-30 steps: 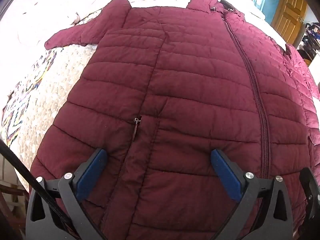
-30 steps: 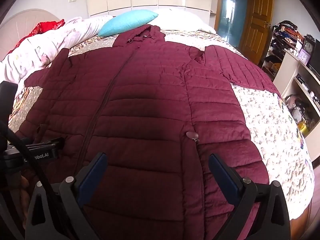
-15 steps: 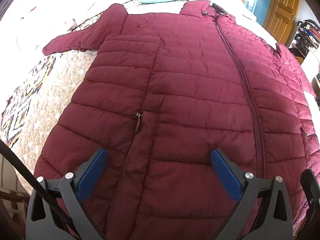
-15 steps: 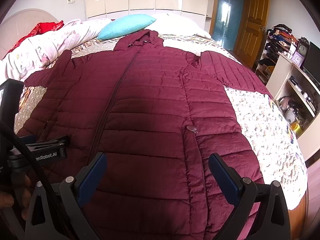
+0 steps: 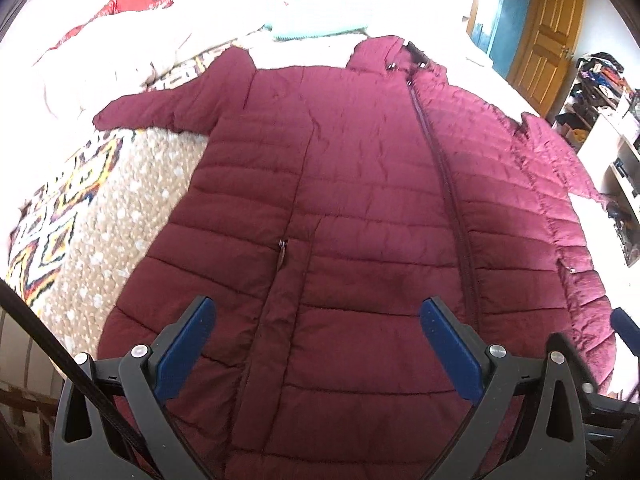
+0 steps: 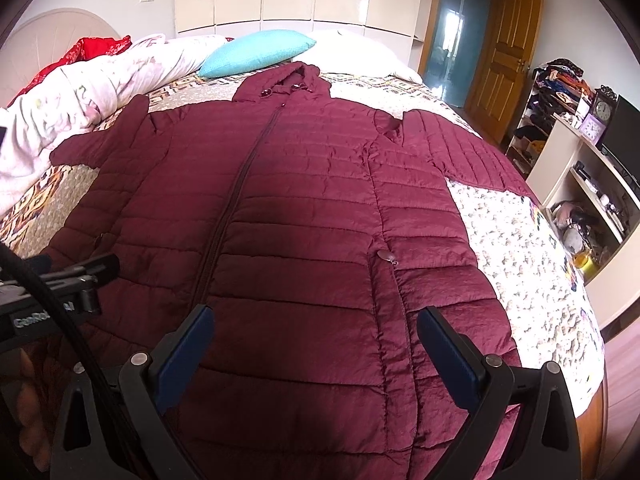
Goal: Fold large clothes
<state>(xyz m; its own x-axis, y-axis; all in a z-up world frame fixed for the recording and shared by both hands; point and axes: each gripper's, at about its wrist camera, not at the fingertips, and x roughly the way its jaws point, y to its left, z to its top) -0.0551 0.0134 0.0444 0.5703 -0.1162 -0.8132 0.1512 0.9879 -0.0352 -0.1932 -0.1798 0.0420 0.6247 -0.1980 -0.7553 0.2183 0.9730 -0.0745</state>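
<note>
A long maroon quilted coat [image 5: 360,184] [image 6: 304,208] lies flat and face up on the bed, zipped, hood toward the pillows, both sleeves spread outward. My left gripper [image 5: 316,312] hovers open above the coat's lower left panel, near its pocket zip [image 5: 282,252]. Over the lower right panel, close to the other pocket zip [image 6: 388,257], my right gripper [image 6: 314,322] is open too. Neither holds any fabric. The left gripper's body [image 6: 60,288] shows at the left edge of the right wrist view.
The bed's patterned quilt [image 6: 512,248] shows on both sides of the coat. A turquoise pillow [image 6: 256,52], white bedding [image 6: 100,80] and a red cloth [image 6: 92,46] lie at the head. Shelves with clutter [image 6: 580,184] and a wooden door [image 6: 508,64] stand to the right.
Both grippers have drawn back and up from the coat, so more of it and the room shows. The coat has not moved and both grippers stay open.
</note>
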